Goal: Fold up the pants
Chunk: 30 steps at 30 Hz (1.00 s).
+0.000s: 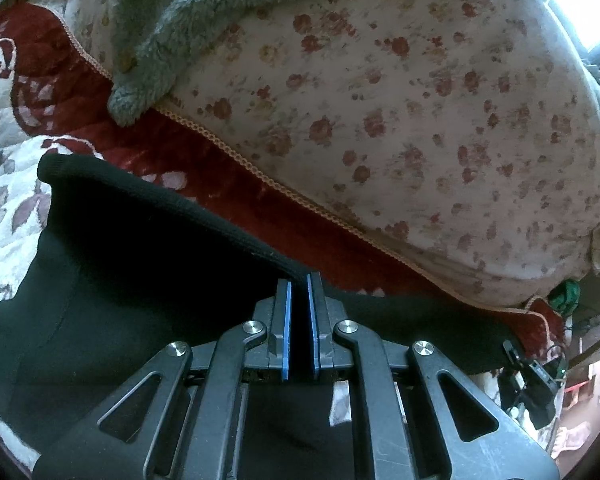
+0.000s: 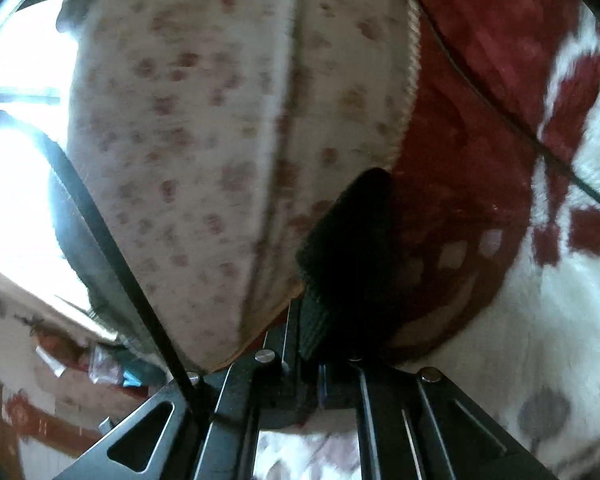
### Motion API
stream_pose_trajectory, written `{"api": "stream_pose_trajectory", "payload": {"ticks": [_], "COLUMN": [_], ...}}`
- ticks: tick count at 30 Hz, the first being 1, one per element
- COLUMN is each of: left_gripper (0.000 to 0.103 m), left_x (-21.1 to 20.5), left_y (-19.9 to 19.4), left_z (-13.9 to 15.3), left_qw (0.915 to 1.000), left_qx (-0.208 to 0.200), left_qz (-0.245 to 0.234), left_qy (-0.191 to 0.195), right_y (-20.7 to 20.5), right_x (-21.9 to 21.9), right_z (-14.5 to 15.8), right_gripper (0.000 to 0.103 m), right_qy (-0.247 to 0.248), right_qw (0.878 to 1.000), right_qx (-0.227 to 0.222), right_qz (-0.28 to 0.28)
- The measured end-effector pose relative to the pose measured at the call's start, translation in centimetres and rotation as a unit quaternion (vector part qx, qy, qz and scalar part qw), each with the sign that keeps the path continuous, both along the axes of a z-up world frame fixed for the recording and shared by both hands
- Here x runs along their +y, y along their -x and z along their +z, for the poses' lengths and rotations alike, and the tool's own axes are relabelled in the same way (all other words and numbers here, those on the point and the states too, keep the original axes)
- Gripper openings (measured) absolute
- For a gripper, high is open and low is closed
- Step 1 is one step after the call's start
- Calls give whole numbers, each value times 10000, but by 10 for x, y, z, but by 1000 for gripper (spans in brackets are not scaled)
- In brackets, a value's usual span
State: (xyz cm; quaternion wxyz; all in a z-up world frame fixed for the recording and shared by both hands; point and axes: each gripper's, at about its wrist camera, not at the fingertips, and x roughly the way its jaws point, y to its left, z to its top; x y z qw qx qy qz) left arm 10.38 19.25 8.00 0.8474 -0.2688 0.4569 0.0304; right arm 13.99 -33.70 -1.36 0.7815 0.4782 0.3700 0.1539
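The black pants lie spread on a red and white floral blanket. My left gripper is shut on the ribbed waistband edge of the pants, which runs from upper left down into the jaws. In the blurred right wrist view, my right gripper is shut on a ribbed black edge of the pants, which stands up out of the jaws. The right fingertips are mostly hidden by the cloth.
A big cream pillow with red flowers lies just beyond the pants; it also shows in the right wrist view. A grey fleece garment rests on it. A bright window is at the far right. Clutter lies beside the bed.
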Motion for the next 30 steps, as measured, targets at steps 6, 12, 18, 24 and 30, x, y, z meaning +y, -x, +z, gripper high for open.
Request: {"api": "stream_pose_trajectory", "payload": {"ticks": [6,12,18,24,30], "left_gripper": [6,6,6,27,44], "left_x": [0,11,21,26,23], "left_y": [30,67,87,75,40], "left_z": [32,51,28,2,-29], "left_qw": [9993,9980,9986,9991,9977], "left_qx": [-347,-605,-391,-142,203], "left_qz": [-53,-99,-242,-32,117], "left_qy": [-88,-149,252,406,641], "right_y": [37,77,99,103,100], "right_x": [-6,-11,-5,-11,-15], "right_z": [40,65,61,56,53], "right_gripper": [4,4,4,4,4], "right_qy": [-111,-151,-284,-415,-530], "right_qw": [9991,9976,9972,9971,9963], "right_qx": [-383,-610,-596,-570,-597], "right_qz": [174,287,339,288,323]}}
